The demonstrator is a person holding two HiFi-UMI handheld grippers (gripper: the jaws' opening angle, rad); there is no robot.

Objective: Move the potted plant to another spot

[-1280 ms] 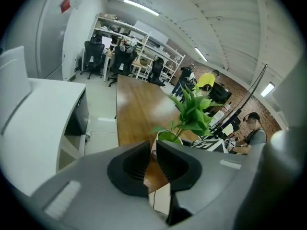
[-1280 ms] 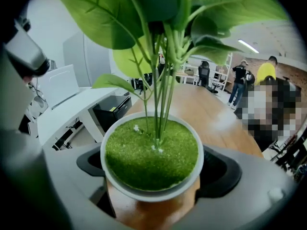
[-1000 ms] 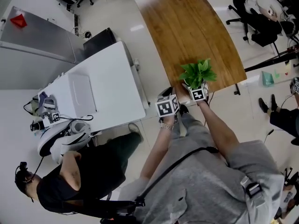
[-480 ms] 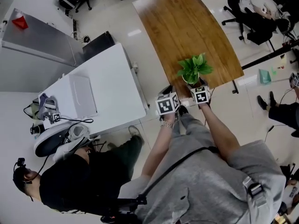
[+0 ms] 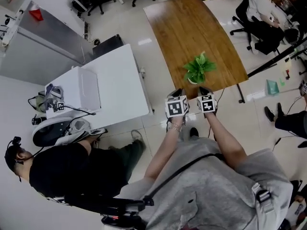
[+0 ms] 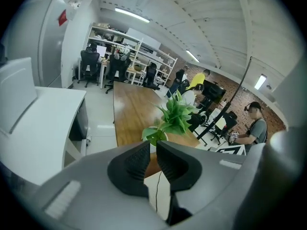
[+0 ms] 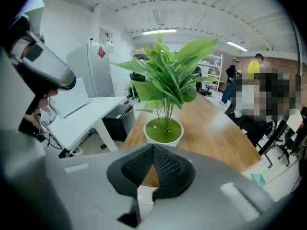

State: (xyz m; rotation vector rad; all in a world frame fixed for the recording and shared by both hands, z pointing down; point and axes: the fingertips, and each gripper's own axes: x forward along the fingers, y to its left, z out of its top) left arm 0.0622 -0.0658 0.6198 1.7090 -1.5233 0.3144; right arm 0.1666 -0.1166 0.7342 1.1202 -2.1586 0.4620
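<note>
The potted plant (image 5: 199,68), green leaves in a small white pot, stands upright on the wooden table (image 5: 192,23) near its front edge. Both grippers hover over the floor just short of that edge, apart from the pot. My left gripper (image 5: 176,94) is shut with nothing between its jaws; the plant (image 6: 171,119) shows beyond its tips (image 6: 153,145), slightly right. My right gripper (image 5: 204,90) is shut and empty too. In the right gripper view the pot (image 7: 164,131) sits straight ahead of the closed tips (image 7: 152,150), with bare table between them.
A white desk (image 5: 120,80) with a white box (image 5: 88,87) stands left of the wooden table. A person in black (image 5: 62,171) sits at lower left. A black stand pole (image 5: 273,56) and a seated person (image 5: 266,8) are at the right. Office chairs stand at the back.
The right gripper was at the pot; it has let go, shut and drawn back and up. The left gripper has also pulled back. The plant stays on the table.
</note>
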